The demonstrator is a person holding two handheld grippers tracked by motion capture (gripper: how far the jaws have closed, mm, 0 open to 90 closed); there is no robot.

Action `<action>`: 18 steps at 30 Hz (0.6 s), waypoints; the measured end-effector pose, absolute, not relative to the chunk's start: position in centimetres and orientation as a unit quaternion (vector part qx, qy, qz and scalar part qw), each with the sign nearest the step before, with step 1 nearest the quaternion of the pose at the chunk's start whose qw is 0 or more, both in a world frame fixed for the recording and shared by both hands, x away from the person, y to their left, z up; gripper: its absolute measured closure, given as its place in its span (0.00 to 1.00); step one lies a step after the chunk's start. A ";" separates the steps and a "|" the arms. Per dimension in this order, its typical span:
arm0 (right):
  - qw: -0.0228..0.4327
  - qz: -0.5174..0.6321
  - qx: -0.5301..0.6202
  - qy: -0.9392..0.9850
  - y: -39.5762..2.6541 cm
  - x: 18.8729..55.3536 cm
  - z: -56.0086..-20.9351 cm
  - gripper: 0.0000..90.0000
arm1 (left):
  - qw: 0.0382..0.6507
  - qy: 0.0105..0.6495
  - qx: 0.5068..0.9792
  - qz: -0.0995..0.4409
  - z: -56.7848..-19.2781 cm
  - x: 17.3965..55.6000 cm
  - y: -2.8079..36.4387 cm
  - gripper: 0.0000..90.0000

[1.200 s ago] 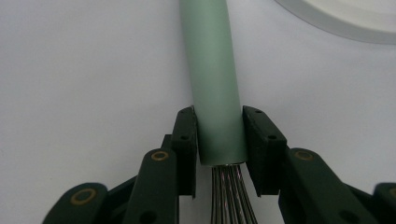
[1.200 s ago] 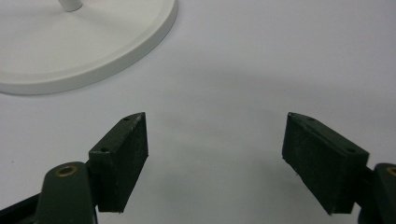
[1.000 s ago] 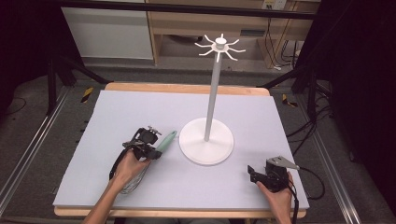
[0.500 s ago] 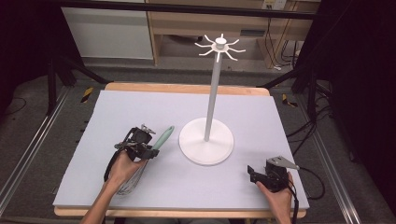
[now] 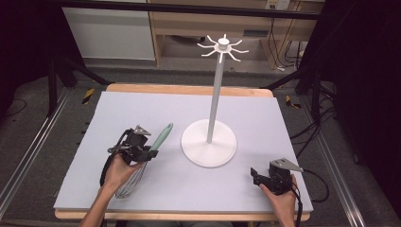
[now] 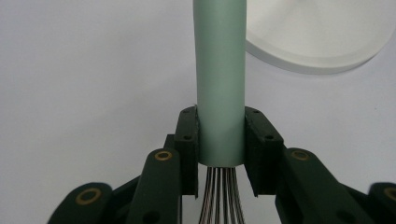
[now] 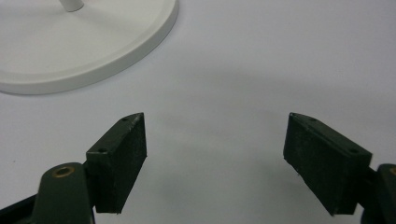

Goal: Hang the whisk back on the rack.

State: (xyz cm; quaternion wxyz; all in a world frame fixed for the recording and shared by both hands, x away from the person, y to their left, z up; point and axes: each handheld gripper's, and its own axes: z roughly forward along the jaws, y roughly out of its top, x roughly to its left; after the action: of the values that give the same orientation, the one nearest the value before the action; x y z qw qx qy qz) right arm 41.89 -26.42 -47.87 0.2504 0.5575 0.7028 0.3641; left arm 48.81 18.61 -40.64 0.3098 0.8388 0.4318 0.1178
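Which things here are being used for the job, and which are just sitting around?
Probably for the job:
whisk, clamped at its green handle by the left gripper
white hook stand
right gripper, open, holding nothing

Just around:
grey mat
shelf unit behind the table

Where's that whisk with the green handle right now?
In the high view the whisk is at the table's left, held by the left gripper, its handle pointing toward the white stand.

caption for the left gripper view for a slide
Left gripper shut on the whisk's mint-green handle, white stand base just beyond.
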 end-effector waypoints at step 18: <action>0.251 0.362 0.558 0.704 -26.4 41.9 -47.9 0.24 | 0.381 0.426 0.806 0.154 -38.8 46.6 20.7 0.76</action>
State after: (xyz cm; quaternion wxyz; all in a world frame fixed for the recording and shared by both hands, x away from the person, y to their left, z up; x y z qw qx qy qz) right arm 41.90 -26.44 -47.93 0.2508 0.5581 0.7035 0.3616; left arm 46.59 20.71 -38.84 0.3811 0.8058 0.4265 0.1535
